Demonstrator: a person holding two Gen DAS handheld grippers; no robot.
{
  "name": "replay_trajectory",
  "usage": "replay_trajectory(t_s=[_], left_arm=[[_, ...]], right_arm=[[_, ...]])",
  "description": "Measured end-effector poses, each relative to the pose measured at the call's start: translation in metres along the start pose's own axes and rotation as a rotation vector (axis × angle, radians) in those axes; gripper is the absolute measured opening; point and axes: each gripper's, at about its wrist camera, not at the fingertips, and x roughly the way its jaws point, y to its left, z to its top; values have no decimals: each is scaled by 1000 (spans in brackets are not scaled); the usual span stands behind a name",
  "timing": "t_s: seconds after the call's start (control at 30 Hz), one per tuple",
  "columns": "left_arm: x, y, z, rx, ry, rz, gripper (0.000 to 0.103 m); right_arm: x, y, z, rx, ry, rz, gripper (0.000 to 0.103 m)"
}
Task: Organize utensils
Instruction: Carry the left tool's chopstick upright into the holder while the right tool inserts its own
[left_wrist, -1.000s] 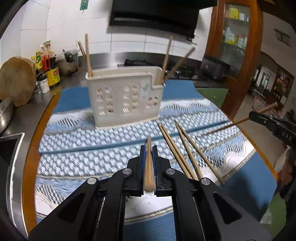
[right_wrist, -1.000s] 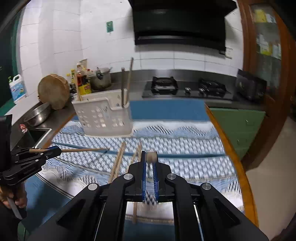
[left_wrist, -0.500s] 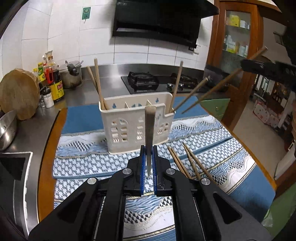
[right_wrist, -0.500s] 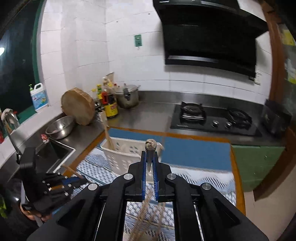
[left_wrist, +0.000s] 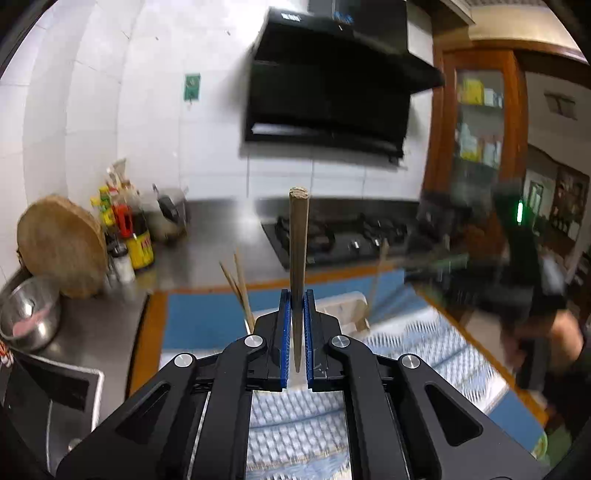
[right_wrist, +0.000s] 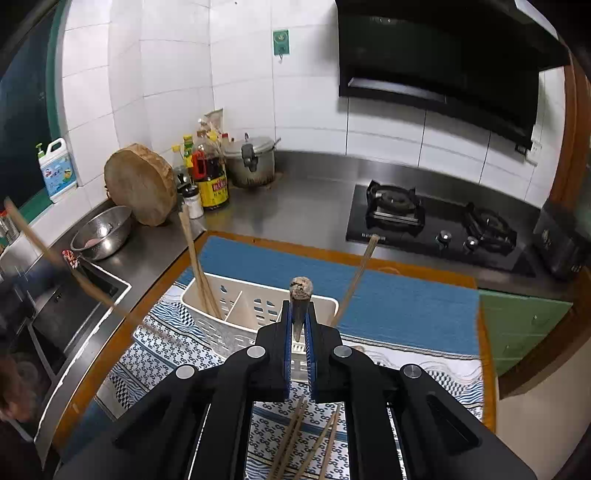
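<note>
My left gripper (left_wrist: 295, 325) is shut on a wooden chopstick (left_wrist: 298, 240) that stands upright, raised above the white utensil basket (left_wrist: 347, 302). My right gripper (right_wrist: 298, 332) is shut on another chopstick (right_wrist: 301, 295), held over the white basket (right_wrist: 240, 306), thick end up. The basket holds chopsticks at its left end (right_wrist: 195, 266) and one at its right end (right_wrist: 356, 277). The left-held chopstick (right_wrist: 55, 258) shows blurred at the left of the right wrist view. The right gripper (left_wrist: 480, 280) is a dark blur in the left wrist view.
Several loose chopsticks (right_wrist: 303, 439) lie on the patterned blue-white mat (right_wrist: 406, 369). A gas hob (right_wrist: 436, 225), a pressure cooker (right_wrist: 251, 162), sauce bottles (right_wrist: 210, 173), a round chopping block (right_wrist: 142, 184), a steel bowl (right_wrist: 103, 232) and a sink (right_wrist: 74, 306) stand around.
Both grippers have risen and tilted upward with their chopsticks. The right gripper has moved closer over the basket; the left view has swung up toward the hood.
</note>
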Motion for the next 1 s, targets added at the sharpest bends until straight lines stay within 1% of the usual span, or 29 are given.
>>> replay_trajectory(t_s=[0.1, 0.17, 0.27, 0.33, 0.53, 0.77, 0.9, 0.93, 1.0], left_arm=[[6, 4, 16, -12, -22, -1, 5], [16, 7, 24, -20, -27, 14, 5], [35, 12, 27, -40, -2, 19, 5], [51, 15, 23, -48, 25, 39, 5], [84, 30, 5, -94, 85, 48, 5], [106, 34, -8, -97, 145, 46, 6], [116, 36, -13, -107, 175, 40, 6], [118, 36, -14, -107, 181, 40, 6], [121, 37, -16, -115, 189, 42, 6]], right_arm=[[13, 2, -2, -4, 20, -3, 7], [20, 3, -4, -7, 30, 1, 7], [26, 5, -8, -21, 41, 1, 7], [29, 4, -9, -22, 45, 5, 7], [37, 3, -12, -22, 55, 12, 7], [44, 1, -15, -17, 67, 16, 7], [43, 1, -14, -17, 59, 18, 7], [41, 1, -14, -16, 55, 18, 8], [39, 0, -13, -14, 46, 17, 14]])
